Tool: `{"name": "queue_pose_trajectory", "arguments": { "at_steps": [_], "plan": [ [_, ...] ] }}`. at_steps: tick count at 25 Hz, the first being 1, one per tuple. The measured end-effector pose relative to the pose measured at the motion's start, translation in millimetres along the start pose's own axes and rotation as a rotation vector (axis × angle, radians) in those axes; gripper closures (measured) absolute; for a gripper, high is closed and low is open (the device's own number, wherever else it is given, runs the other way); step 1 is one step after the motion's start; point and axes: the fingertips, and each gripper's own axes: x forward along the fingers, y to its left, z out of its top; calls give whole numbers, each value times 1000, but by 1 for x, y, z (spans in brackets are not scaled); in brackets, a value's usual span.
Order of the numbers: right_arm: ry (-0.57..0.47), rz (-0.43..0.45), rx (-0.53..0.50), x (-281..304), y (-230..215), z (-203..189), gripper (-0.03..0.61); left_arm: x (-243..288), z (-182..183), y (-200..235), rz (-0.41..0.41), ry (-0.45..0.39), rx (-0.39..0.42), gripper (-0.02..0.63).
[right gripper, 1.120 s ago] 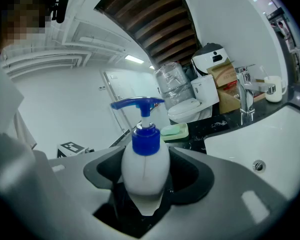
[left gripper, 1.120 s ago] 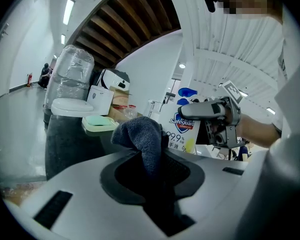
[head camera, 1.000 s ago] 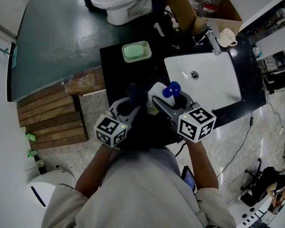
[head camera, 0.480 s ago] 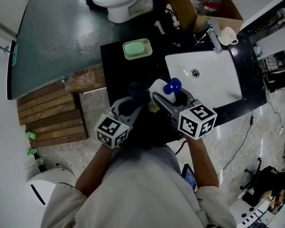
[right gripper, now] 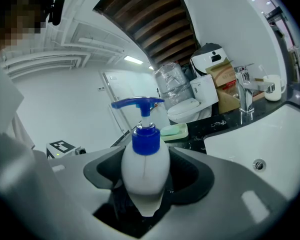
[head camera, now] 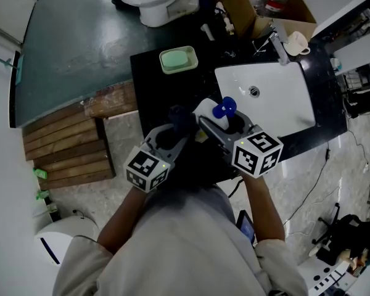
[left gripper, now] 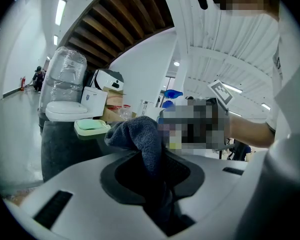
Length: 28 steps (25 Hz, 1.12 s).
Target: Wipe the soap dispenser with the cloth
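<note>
1. Barely anything has shifted over the last second. The black counter [head camera: 149, 82] and the white sink [head camera: 283, 106] sit a touch higher in the head view, with the sink at 2 o'clock from the two tools.
2. Holding steady, the right gripper [head camera: 224, 124] keeps its jaws spread wide and clamped around the belly of the soap dispenser [right gripper: 145, 169]. The bottle stands upright between them above the counter's near edge, its blue pump [head camera: 224, 108] on top.
3. Likewise, the left gripper [head camera: 172, 131] stays closed narrow on the dark cloth [left gripper: 137, 134], which bunches up out of its jaws.
4. That cloth has crept slightly toward 12 o'clock and now sits just beside the bottle, at its 9 o'clock. Whether it actually touches the white body cannot be told.
5. Judging from this, wiping is at its start or mid-stroke: the bottle is braced, and the cloth needs to press and rub along its side.
6. Untouched, the green soap dish [head camera: 178, 60] rests at 12 o'clock from the cloth, well apart.
</note>
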Motion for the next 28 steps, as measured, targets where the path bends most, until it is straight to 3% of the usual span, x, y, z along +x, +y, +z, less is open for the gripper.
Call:
{"name": "queue_pose_trajectory", "arguments": {
  "at_steps": [28],
  "plan": [
    [-6,-1,18,1,0,0,319,-1,12,-31,-81,-12,26,525]
  ]
}}
